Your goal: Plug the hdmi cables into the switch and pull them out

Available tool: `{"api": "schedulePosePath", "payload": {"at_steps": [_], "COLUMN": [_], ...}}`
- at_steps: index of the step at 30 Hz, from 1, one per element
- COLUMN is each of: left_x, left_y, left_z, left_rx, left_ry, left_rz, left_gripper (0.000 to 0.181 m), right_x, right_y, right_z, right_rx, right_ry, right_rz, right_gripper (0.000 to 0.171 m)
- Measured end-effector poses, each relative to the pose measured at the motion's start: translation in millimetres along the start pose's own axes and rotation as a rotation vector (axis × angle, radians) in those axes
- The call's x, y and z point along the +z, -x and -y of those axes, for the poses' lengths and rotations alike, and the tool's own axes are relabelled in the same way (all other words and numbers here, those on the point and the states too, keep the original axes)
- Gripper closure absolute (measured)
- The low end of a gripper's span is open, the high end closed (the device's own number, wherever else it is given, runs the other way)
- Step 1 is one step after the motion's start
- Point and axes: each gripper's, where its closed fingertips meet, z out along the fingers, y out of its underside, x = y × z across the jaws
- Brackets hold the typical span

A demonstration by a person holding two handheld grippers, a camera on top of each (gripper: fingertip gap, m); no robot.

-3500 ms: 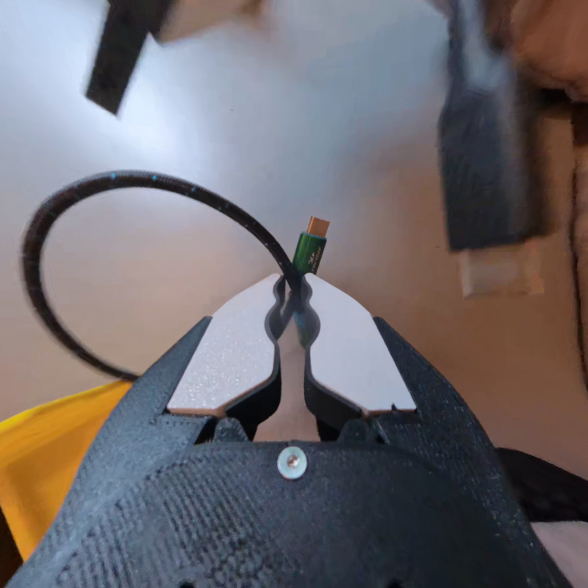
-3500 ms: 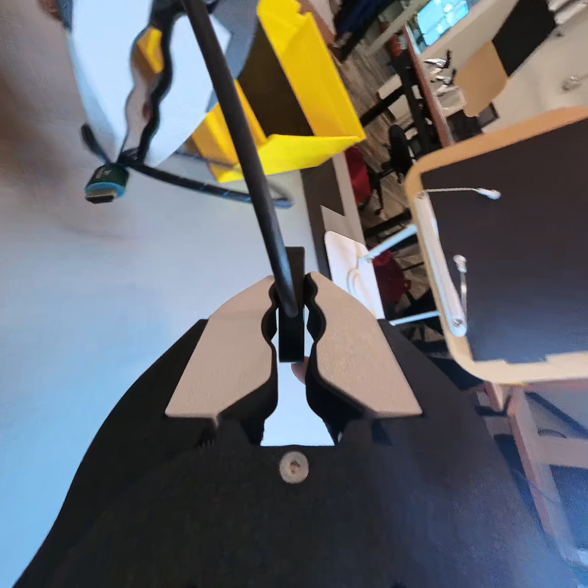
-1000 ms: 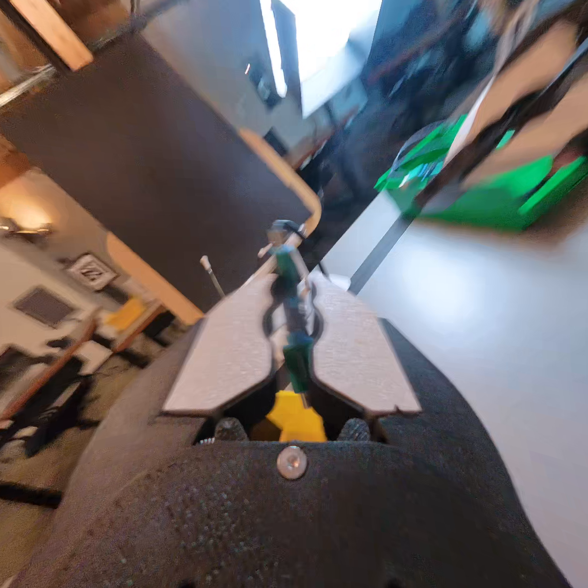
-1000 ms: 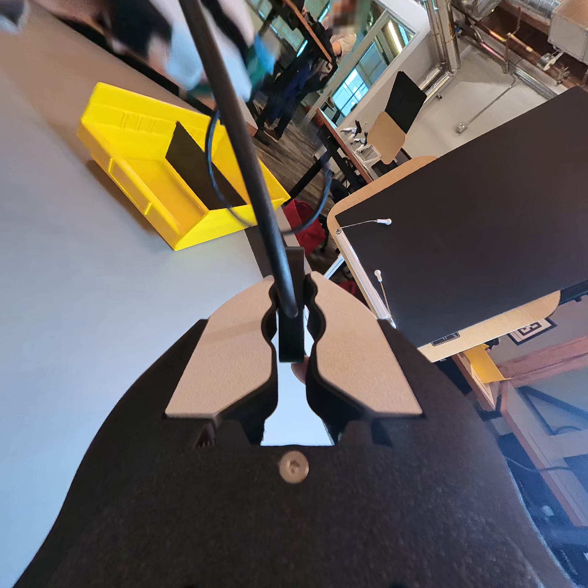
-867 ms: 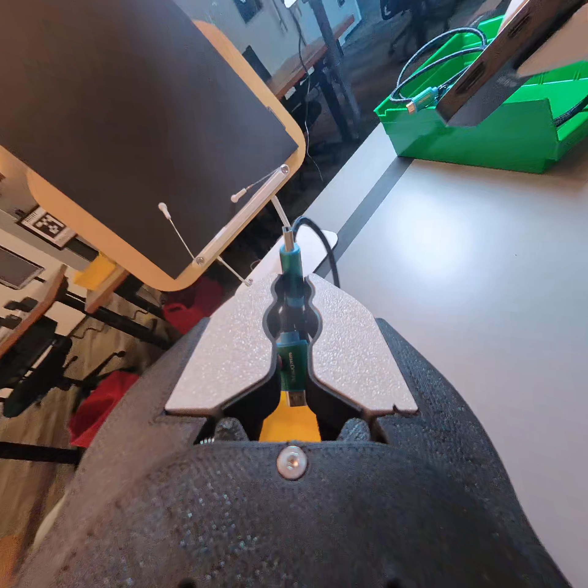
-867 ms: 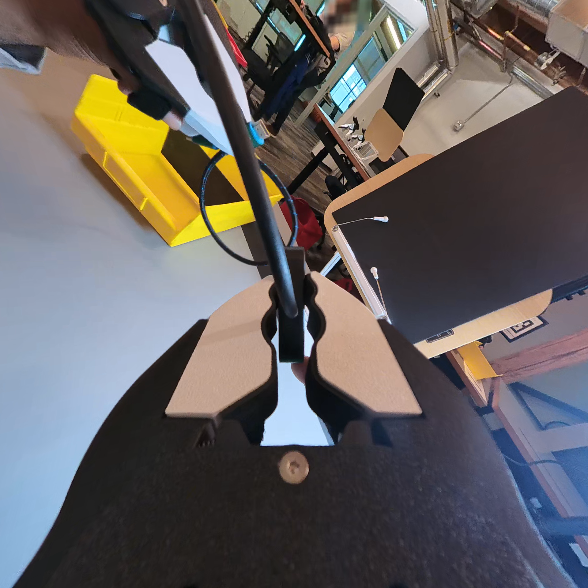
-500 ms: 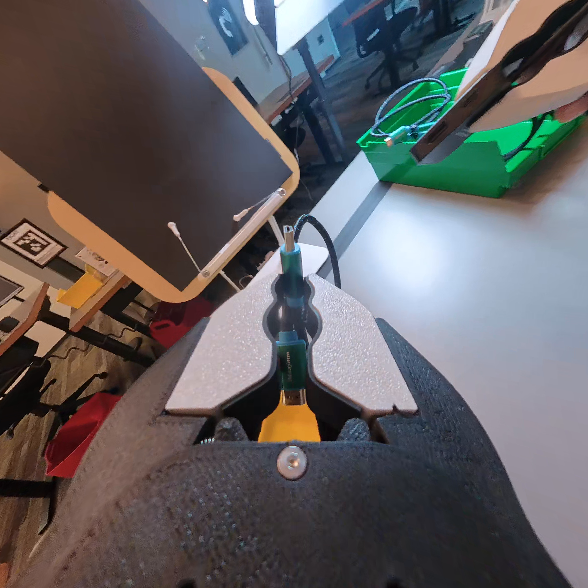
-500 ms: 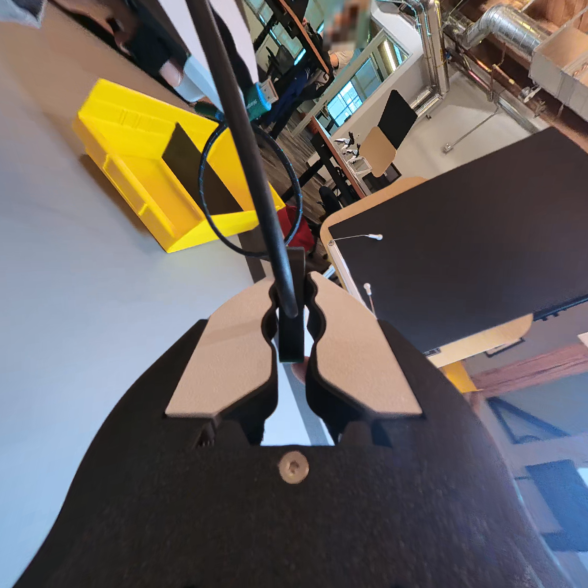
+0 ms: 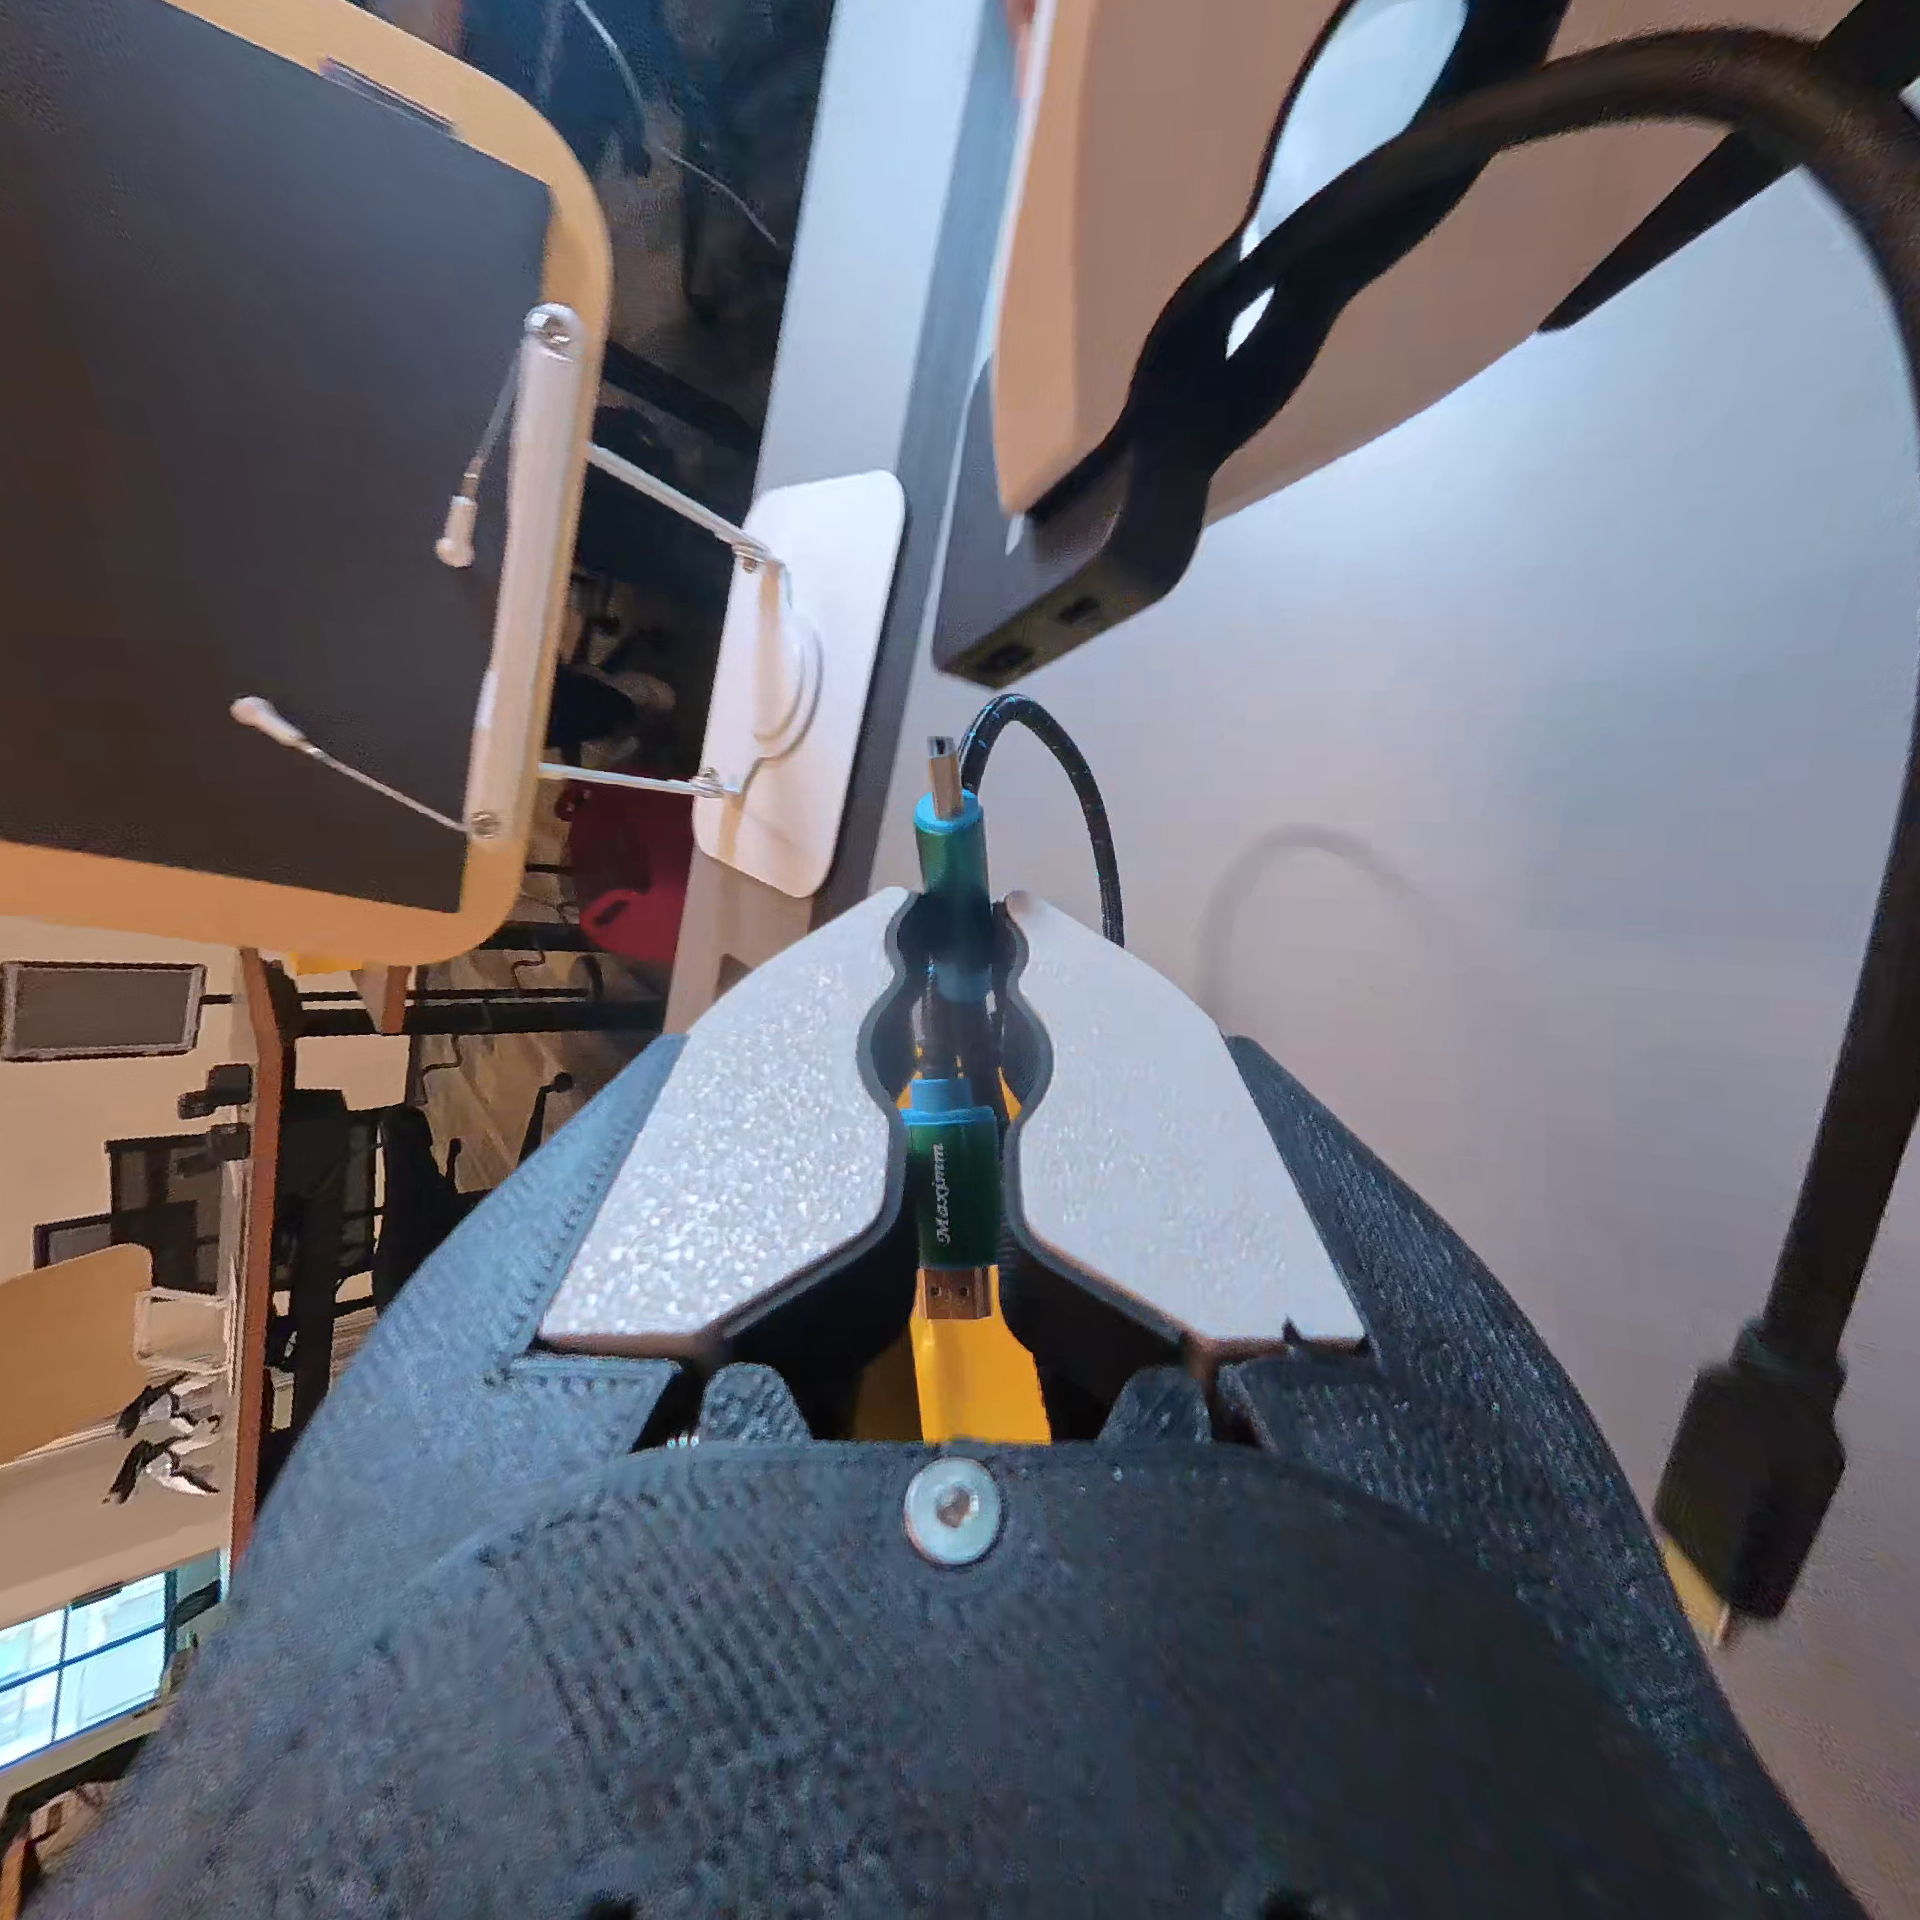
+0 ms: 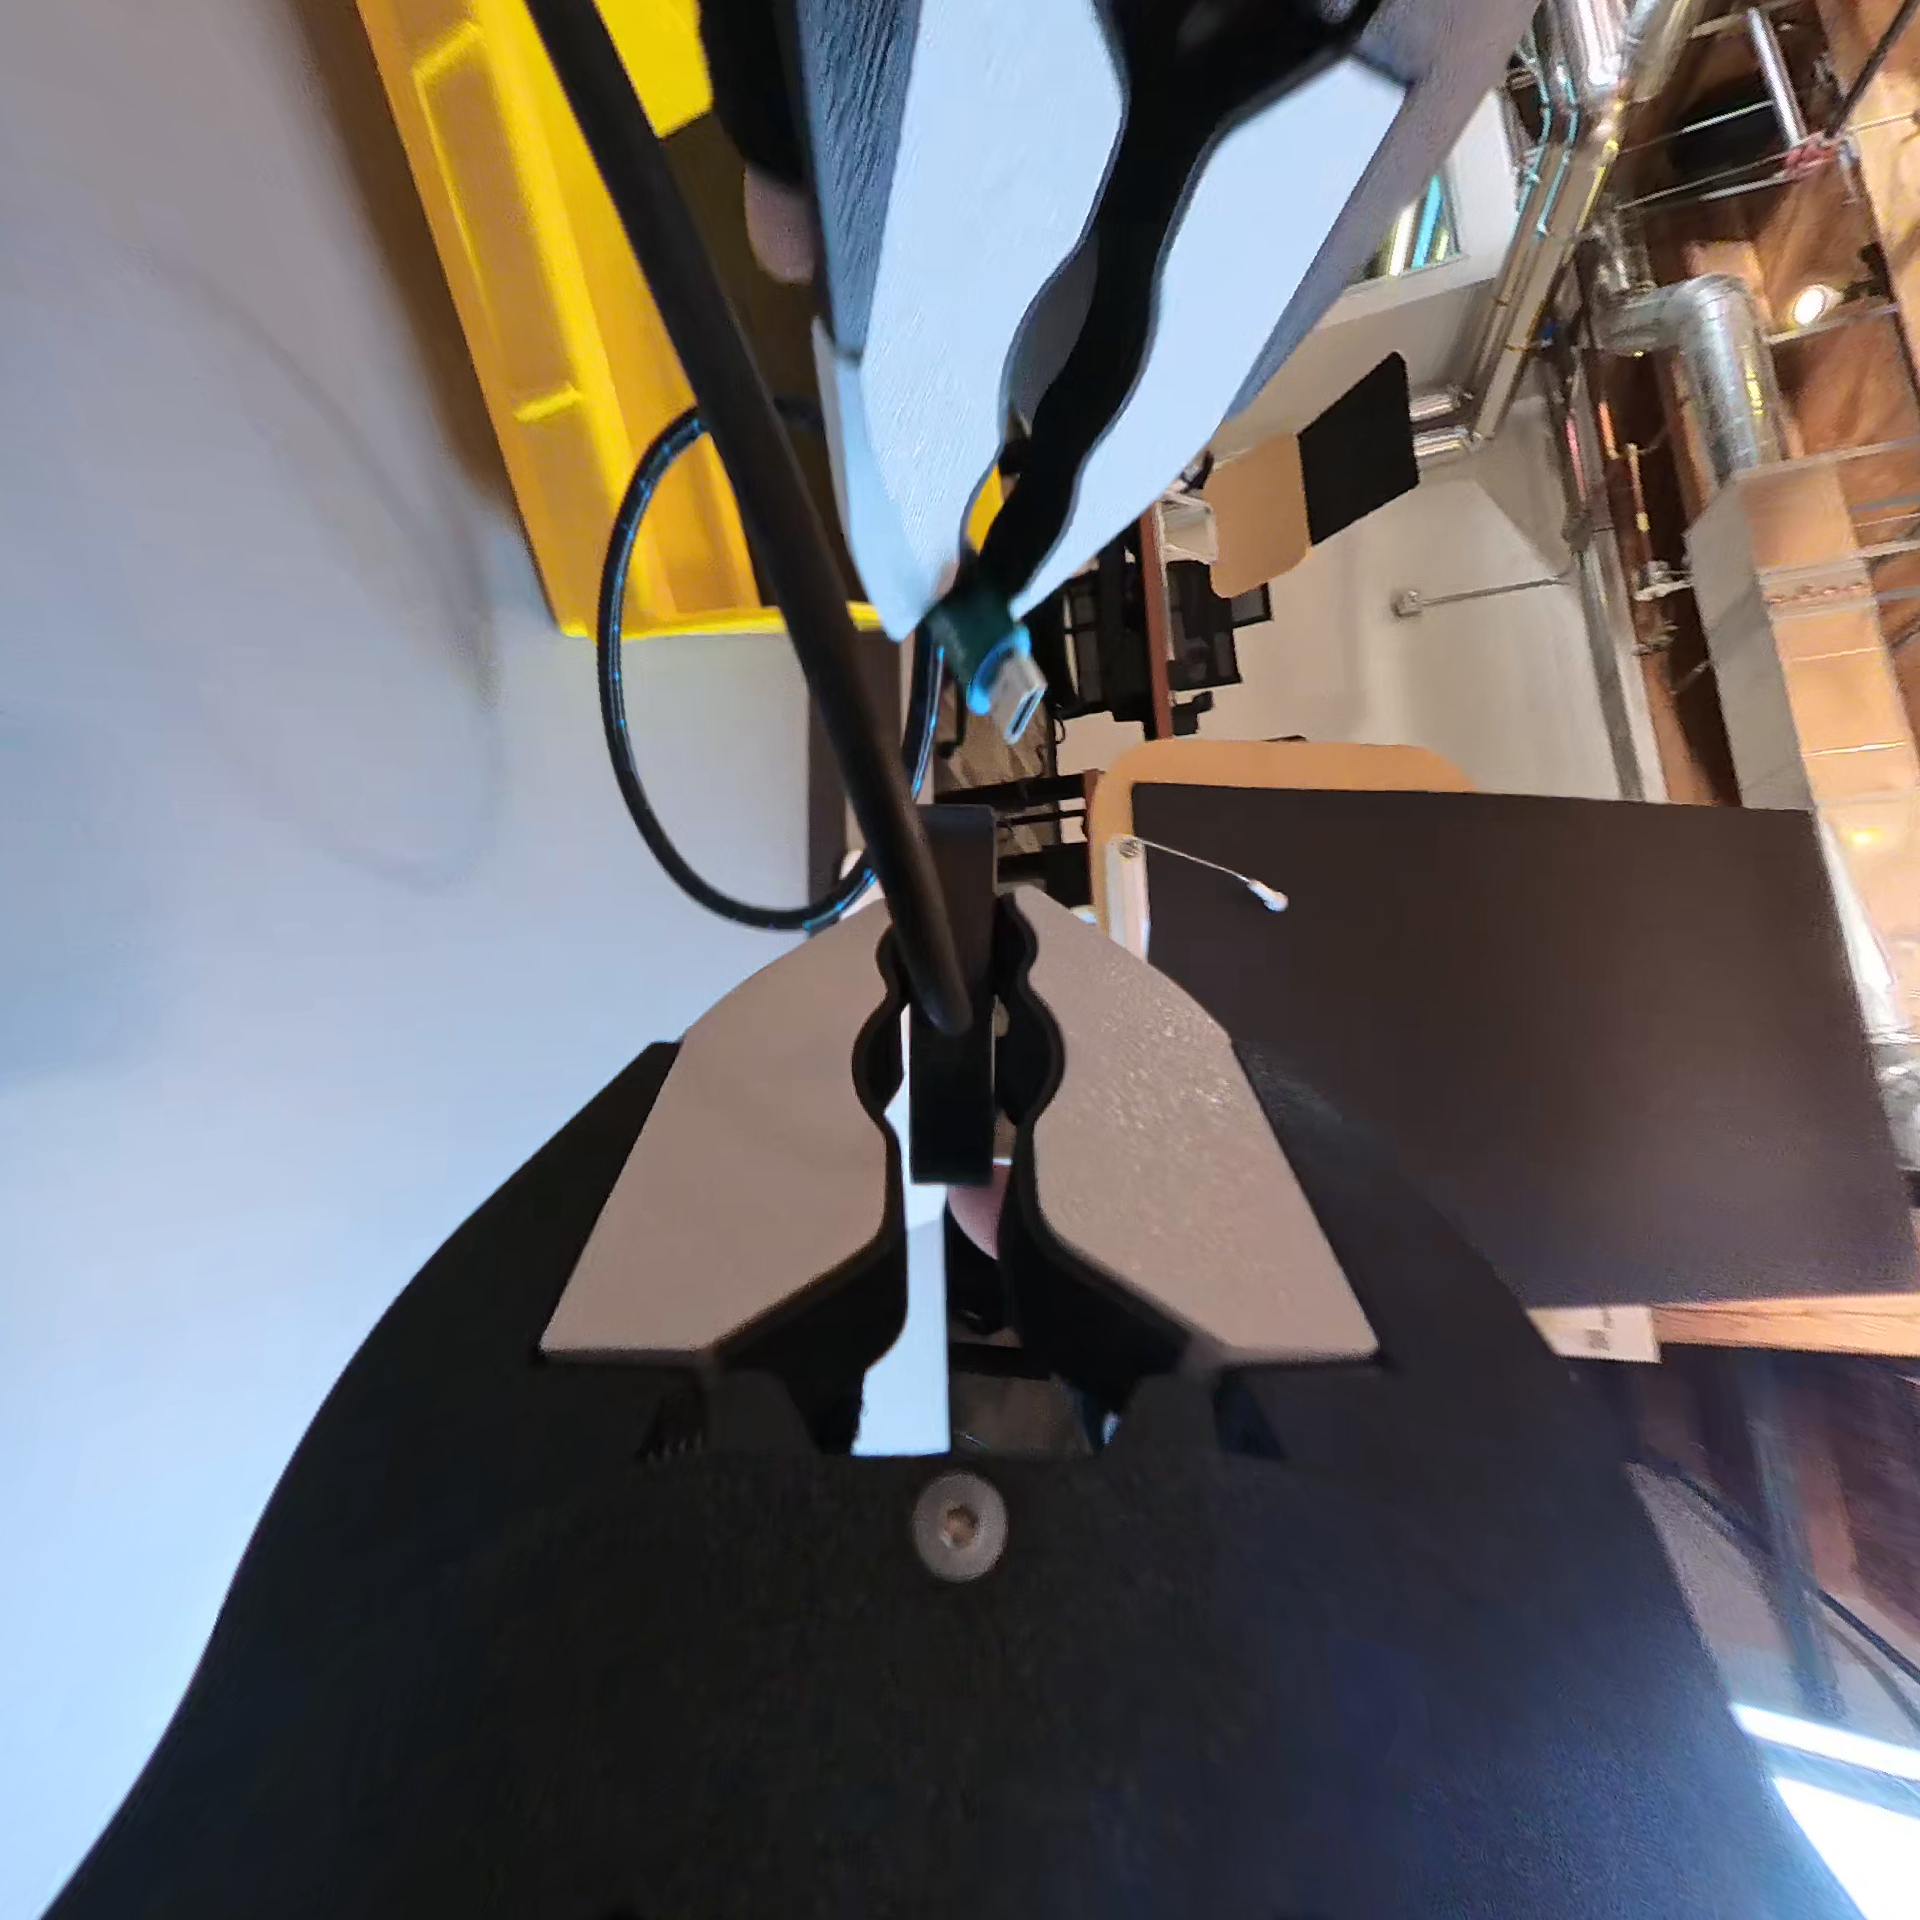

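The pale surface lies broad and bare beneath both tools, its dark edge just past the switch, with a yellow bin off to the side. The right hand-held gripper is clamped on the black switch, whose own black lead loops down to a loose plug; the left hand-held gripper is clamped on the green cable, one silver plug pointing forward near the ports. With both pieces held in the air, a tilted plug could jam at the port, or the dangling lead could snag.
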Motion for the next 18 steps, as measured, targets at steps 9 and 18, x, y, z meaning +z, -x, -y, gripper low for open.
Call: {"api": "schedulePosePath", "payload": {"at_steps": [9, 18], "left_x": [18.1, 22.4], "left_y": [-28.6, -39.6], "left_z": [-10.3, -17.9], "left_rx": [0.042, 0.094], "left_ry": [0.108, 0.221], "left_rz": [-0.109, -0.116], "left_gripper": [0.169, 0.168], "right_x": [5.4, 4.7], "right_y": [21.5, 35.1], "right_z": [8.8, 13.9], "right_rx": [0.051, -0.057], "right_ry": [-0.02, 0.032], "right_rz": [0.113, 0.181], "right_gripper": [0.156, 0.157]}}
